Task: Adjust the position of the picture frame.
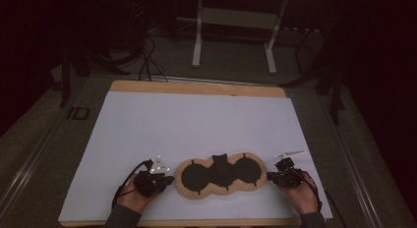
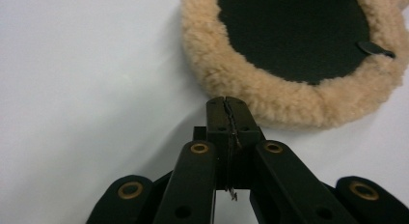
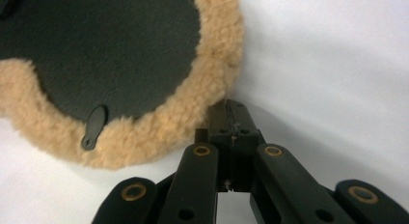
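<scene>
One white sheet (image 1: pixel 196 125) on wooden table (image 1: pixel 196 87), dim room, grey floor (image 1: pixel 236 66)

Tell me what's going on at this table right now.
A person sits at a table covered with a white sheet and holds a two-jaw gripper in each hand. Between them lies a fleece piece with tan fluffy edging and dark round panels, flat on the sheet. The left gripper sits at its left end and the right gripper at its right end. Both have their jaws shut with nothing between them, tips right at the fluffy rim, so nothing is gripped or lifted.
</scene>
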A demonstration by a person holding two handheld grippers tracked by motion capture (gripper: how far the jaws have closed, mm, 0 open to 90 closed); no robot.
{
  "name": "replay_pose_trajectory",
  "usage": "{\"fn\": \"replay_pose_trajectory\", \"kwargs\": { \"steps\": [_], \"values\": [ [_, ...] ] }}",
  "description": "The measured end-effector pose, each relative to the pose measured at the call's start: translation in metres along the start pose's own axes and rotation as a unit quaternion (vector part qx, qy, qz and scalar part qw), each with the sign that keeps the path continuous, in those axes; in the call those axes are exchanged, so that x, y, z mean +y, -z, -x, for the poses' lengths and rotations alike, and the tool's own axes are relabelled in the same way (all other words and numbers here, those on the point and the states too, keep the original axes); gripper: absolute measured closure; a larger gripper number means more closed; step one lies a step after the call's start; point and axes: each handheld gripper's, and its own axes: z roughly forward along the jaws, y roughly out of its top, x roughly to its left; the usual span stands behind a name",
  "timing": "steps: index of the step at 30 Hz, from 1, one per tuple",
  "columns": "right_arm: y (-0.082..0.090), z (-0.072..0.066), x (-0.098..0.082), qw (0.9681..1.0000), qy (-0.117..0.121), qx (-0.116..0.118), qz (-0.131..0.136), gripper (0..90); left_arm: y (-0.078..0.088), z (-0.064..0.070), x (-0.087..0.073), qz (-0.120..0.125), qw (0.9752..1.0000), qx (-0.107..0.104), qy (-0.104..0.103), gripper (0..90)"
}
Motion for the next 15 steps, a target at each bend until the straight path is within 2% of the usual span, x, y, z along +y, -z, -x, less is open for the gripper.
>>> {"fn": "replay_pose_trajectory", "kwargs": {
  "steps": [4,7,12,15],
  "values": [
    [0.0016,0.0015,-0.0022,0.9998,0.010,0.018,-0.007,90.0,-0.0024,0.0024,0.0009,-0.005,1.0000,-0.003,-0.006,90.0],
    [0.0016,0.0010,-0.0023,0.9998,0.009,0.018,-0.006,90.0,-0.0024,0.0019,0.0008,-0.005,1.0000,-0.003,-0.006,90.0],
    [-0.0039,-0.0023,0.0024,0.9999,-0.006,0.002,0.011,90.0,-0.0018,0.0005,0.0004,-0.009,1.0000,-0.004,0.001,90.0],
    [-0.0083,-0.0057,0.0065,0.9994,-0.015,-0.020,0.024,90.0,-0.0020,0.0015,0.0006,-0.008,1.0000,0.000,-0.001,90.0]
  ]
}}
